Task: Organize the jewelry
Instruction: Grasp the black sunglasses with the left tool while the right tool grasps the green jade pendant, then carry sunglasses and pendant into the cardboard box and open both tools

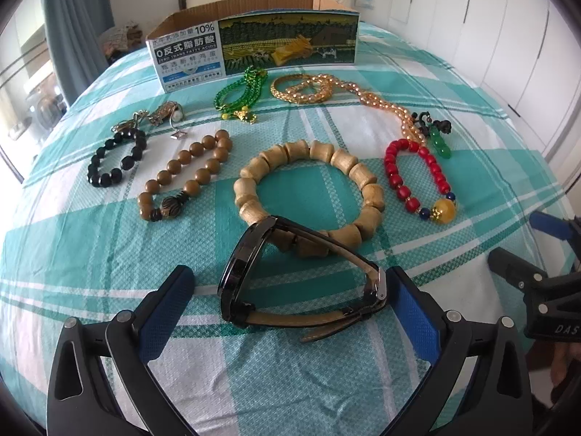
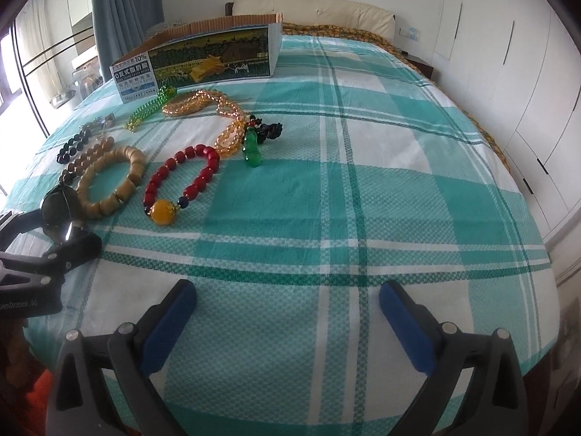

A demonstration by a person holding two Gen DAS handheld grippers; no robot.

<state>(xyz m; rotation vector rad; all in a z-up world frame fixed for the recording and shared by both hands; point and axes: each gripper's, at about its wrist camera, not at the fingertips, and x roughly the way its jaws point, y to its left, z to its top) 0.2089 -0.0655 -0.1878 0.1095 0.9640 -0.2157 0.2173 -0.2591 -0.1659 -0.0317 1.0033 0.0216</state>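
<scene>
Left to right on the bed (image 1: 90, 290): our left gripper (image 1: 290, 290) brackets the black watch (image 1: 290, 276), jaws wide and seemingly not yet pressing it; bracelets lie fanned apart for sorting, probably into the cardboard box (image 1: 254, 47) behind them; our right gripper (image 2: 288, 309) hangs wide and empty, ready.

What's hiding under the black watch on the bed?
The watch lies across the near side of the chunky wooden bead bracelet, covering a few beads. The checked bedspread shows through its strap loop. What is directly under the watch case is covered.
</scene>
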